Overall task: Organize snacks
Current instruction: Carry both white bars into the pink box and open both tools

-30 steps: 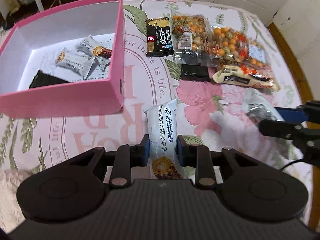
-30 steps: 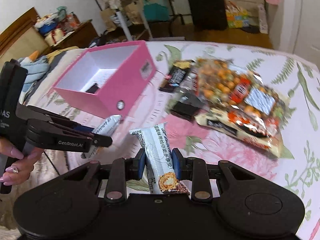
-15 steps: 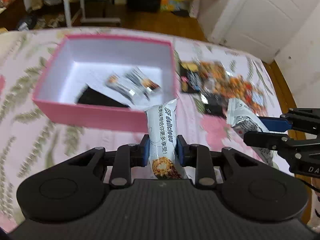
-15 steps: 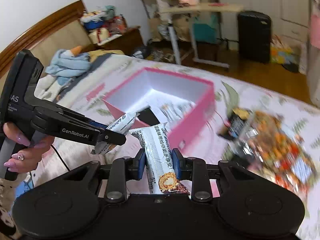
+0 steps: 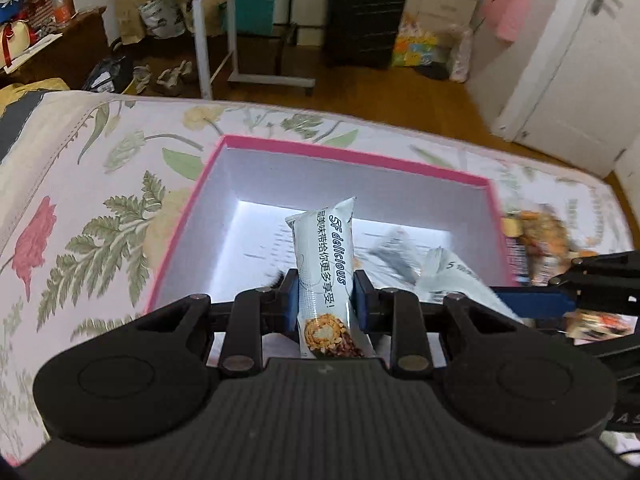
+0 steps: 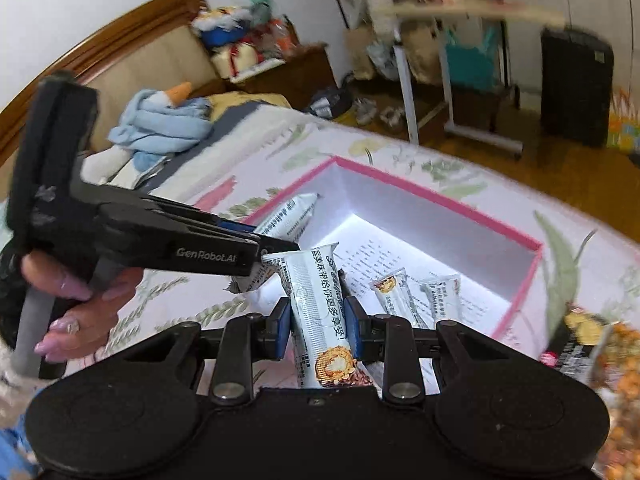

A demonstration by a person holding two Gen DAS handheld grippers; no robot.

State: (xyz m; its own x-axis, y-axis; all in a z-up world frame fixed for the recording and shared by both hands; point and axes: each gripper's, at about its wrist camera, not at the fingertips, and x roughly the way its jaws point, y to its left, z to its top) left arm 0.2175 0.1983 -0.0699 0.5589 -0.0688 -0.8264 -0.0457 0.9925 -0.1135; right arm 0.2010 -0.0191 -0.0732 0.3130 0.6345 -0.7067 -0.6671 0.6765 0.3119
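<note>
My left gripper (image 5: 325, 294) is shut on a white snack bar (image 5: 325, 256) and holds it over the near edge of the open pink box (image 5: 352, 158). My right gripper (image 6: 316, 316) is shut on a second white snack bar (image 6: 316, 300) above the same box (image 6: 440, 204). In the right wrist view the left gripper (image 6: 280, 246) comes in from the left with its bar (image 6: 286, 216) over the box's left rim. In the left wrist view the right gripper (image 5: 496, 294) enters from the right with its bar (image 5: 456, 276). Two white bars (image 6: 416, 292) lie inside the box.
The box sits on a floral bedsheet (image 5: 80, 184). A pile of other snack packets (image 6: 592, 344) lies right of the box, also blurred in the left wrist view (image 5: 540, 236). Blue cloth (image 6: 160, 124) lies by the headboard. Floor, a rolling table and a suitcase (image 5: 366, 16) are beyond the bed.
Both grippers have carried their snack bars from the bedsheet near the snack pile up and over to the pink box, and both now hang above its opening.
</note>
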